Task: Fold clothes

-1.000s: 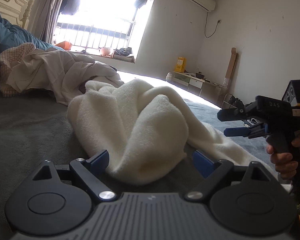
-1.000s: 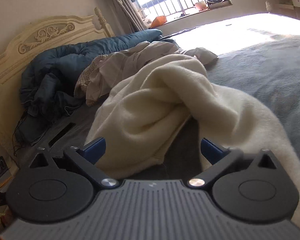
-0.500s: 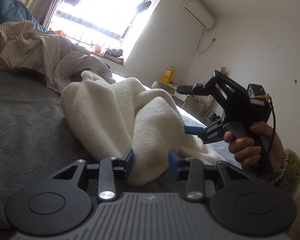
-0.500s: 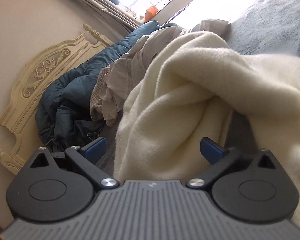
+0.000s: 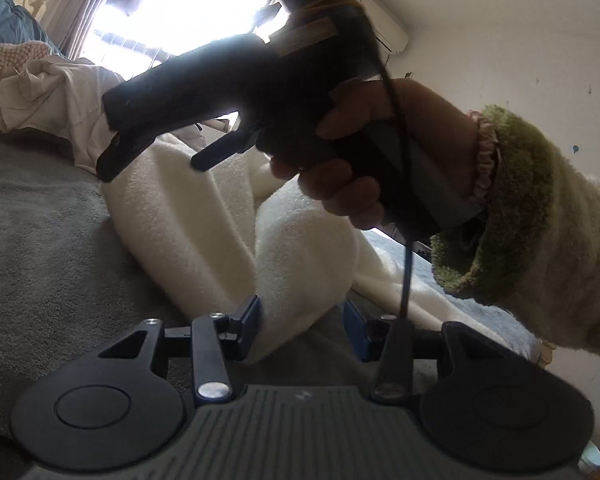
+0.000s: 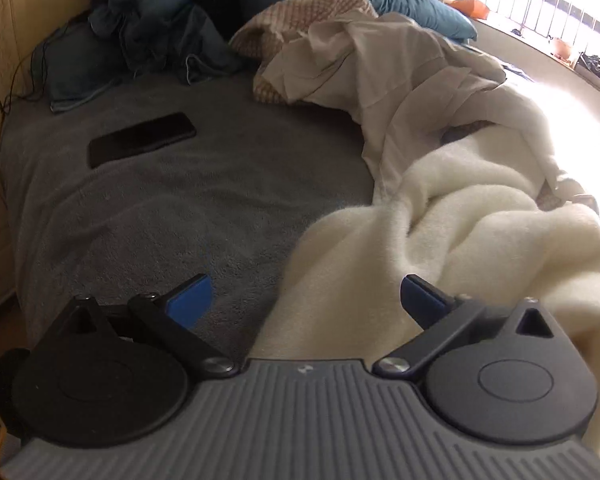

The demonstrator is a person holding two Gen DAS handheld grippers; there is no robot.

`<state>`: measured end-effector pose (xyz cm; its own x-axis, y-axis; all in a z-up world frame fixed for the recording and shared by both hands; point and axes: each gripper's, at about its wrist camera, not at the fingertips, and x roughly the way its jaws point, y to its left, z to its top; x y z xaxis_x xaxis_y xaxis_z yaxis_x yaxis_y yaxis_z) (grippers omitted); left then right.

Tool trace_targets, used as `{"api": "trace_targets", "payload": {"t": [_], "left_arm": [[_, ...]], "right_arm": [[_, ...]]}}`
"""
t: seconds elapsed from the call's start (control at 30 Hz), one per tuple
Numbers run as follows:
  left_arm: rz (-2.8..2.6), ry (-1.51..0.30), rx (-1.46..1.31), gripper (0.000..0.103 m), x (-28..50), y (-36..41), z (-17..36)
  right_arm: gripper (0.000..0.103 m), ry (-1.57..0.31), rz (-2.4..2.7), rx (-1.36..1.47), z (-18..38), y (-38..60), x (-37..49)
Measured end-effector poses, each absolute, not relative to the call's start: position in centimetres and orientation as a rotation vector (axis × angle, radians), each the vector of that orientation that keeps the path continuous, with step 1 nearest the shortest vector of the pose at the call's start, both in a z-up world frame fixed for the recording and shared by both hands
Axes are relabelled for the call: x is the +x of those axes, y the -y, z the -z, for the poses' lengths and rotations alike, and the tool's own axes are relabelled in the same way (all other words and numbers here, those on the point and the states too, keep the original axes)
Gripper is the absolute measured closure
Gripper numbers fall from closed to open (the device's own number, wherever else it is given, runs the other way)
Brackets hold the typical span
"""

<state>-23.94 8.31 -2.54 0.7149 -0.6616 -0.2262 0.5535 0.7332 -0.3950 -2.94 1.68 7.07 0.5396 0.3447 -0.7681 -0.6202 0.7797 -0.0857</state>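
Observation:
A cream fleece garment [image 5: 228, 224] lies bunched on the grey bed [image 5: 40, 248]. My left gripper [image 5: 302, 326] sits low on the bed with its blue pads [image 5: 252, 320] closed partway around a thick fold of the garment. My right gripper [image 6: 306, 300] is open and hovers over the garment's edge [image 6: 440, 248]; nothing is between its pads [image 6: 194, 298]. In the left wrist view the right gripper's body [image 5: 236, 88] crosses above the garment, held by a hand in a green-cuffed sleeve.
A beige crumpled cloth [image 6: 384, 64] and a checked pink cloth [image 6: 300, 12] lie behind the garment. A dark blue duvet [image 6: 172, 4] is piled at the headboard. A black phone [image 6: 142, 140] lies on the bed. A bright window [image 5: 180, 12] is beyond.
My left gripper closed onto a fold of the fleece garment. My right gripper rose and swung left across it, now looking down on the bed and phone.

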Motion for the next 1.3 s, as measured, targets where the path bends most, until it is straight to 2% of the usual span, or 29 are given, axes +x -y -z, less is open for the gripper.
{"api": "trace_targets", "payload": {"t": [0.03,0.13,0.17,0.23,0.37,0.53,0.63,0.87,1.03,1.1,1.3], "left_arm": [[0.686,-0.365,-0.317,0.056,-24.0,-8.5,2.6],[0.688,-0.359,-0.345,0.056,-23.9,-9.1,2.9],[0.690,-0.357,-0.355,0.056,-24.0,-9.2,2.9],[0.697,-0.345,-0.376,0.056,-24.1,-9.5,2.7],[0.719,-0.291,-0.395,0.056,-25.0,-10.1,1.5],[0.718,-0.270,-0.394,0.046,-26.2,-9.9,-0.4],[0.726,-0.289,-0.377,0.042,-26.6,-9.5,-1.1],[0.714,-0.371,-0.306,0.041,-26.2,-7.5,-2.4],[0.721,-0.420,-0.309,0.033,-23.4,-5.3,-3.2],[0.735,-0.453,-0.350,0.028,-21.1,-4.3,-3.2],[0.811,-0.508,-0.631,0.022,-13.7,-2.3,-3.2]], "right_arm": [[0.008,-0.856,-0.573,-0.397,-6.1,-2.3,-2.3],[0.070,-0.923,-0.516,-0.490,-3.3,-2.6,-1.2],[0.084,-0.915,-0.516,-0.487,-3.2,-2.2,-1.1],[0.095,-0.878,-0.512,-0.408,-4.1,-0.4,-1.3],[0.097,-0.754,-0.485,-0.160,-8.0,5.4,-2.5],[0.097,-0.638,-0.405,0.150,-11.1,15.4,-5.7],[0.097,-0.595,-0.330,0.299,-10.4,21.3,-7.8],[0.098,-0.543,-0.189,0.548,-6.1,31.7,-11.7],[0.098,-0.523,-0.124,0.655,-3.5,36.2,-14.7],[0.098,-0.519,-0.103,0.676,-2.9,37.4,-15.9],[0.098,-0.539,-0.092,0.650,-1.9,37.2,-18.3]]}}
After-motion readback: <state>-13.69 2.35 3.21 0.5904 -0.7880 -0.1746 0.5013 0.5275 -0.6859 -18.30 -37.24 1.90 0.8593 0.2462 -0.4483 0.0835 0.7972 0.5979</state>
